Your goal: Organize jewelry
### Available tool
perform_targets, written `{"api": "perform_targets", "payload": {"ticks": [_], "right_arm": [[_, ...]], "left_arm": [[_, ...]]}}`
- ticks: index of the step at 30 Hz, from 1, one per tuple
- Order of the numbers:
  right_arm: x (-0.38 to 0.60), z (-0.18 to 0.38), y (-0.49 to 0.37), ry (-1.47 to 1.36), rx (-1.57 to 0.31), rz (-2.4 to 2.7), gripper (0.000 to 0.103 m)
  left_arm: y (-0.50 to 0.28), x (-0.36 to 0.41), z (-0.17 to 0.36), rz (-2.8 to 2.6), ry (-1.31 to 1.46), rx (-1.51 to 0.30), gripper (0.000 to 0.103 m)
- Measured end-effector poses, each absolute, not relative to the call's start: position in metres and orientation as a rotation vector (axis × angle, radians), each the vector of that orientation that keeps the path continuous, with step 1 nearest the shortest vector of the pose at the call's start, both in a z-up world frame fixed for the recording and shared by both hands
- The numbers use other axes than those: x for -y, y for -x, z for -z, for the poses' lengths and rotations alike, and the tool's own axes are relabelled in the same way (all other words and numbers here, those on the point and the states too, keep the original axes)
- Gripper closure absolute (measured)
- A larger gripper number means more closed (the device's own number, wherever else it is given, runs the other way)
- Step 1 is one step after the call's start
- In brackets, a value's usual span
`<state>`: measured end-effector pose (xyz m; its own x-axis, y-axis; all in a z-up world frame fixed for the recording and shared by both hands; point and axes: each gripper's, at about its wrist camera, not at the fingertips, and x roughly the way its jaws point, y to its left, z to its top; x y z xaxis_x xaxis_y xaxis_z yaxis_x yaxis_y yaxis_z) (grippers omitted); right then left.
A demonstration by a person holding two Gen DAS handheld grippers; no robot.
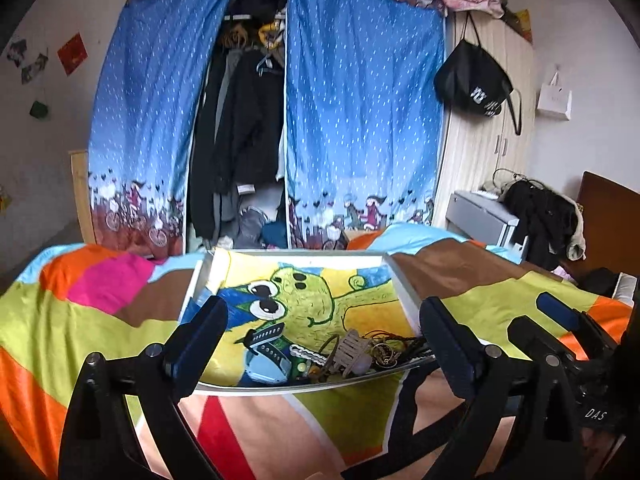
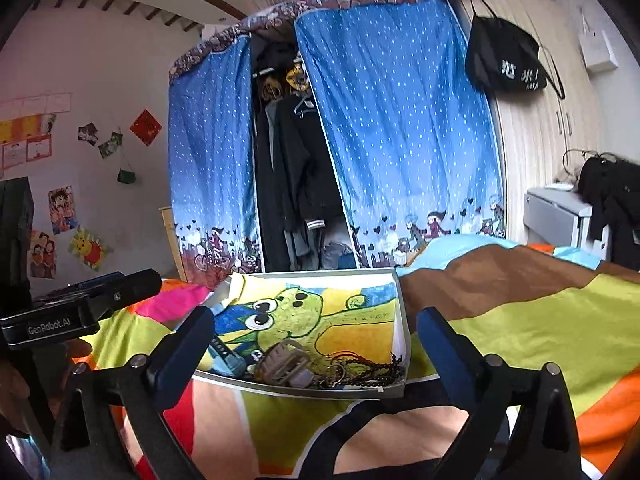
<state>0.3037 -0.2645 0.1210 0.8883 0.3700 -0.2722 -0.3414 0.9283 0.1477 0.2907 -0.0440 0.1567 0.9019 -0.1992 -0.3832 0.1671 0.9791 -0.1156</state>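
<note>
A shallow white tray lined with a cartoon drawing lies on the bed. At its near edge is a heap of jewelry: a dark watch strap, a beige claw hair clip, dark bead strings and small brassy pieces. My left gripper hangs open just in front of the tray, nothing between its fingers. My right gripper is open too, straddling the tray's near edge in view. The right gripper's body shows at right in the left wrist view.
A colourful patchwork blanket covers the bed. Beyond stands a fabric wardrobe with blue curtains, clothes hanging inside. A wooden cabinet with a black bag is at right. The left gripper's body sits at left.
</note>
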Motion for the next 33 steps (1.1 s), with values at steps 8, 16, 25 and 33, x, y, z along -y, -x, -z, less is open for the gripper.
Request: {"api": "perform_targets", "payload": {"ticks": [8, 16, 25, 33], "right_arm": [[0.259, -0.136, -0.25, -0.105, -0.258, -0.36, 0.0], [0.25, -0.146, -0.189, -0.085, -0.235, -0.366, 0.0], [0.233, -0.136, -0.124, -0.057, -0.236, -0.355, 0.0], [0.218, -0.114, -0.084, -0.027, -0.259, -0.326, 0.0]], "left_arm": [[-0.229, 0.029, -0.176, 0.175, 0.078, -0.348, 0.004], [-0.165, 0.008, -0.18, 0.144, 0.113, -0.312, 0.002], [-0.094, -0.011, -0.166, 0.143, 0.136, -0.299, 0.002], [-0.046, -0.026, -0.139, 0.127, 0.109, -0.321, 0.002]]}}
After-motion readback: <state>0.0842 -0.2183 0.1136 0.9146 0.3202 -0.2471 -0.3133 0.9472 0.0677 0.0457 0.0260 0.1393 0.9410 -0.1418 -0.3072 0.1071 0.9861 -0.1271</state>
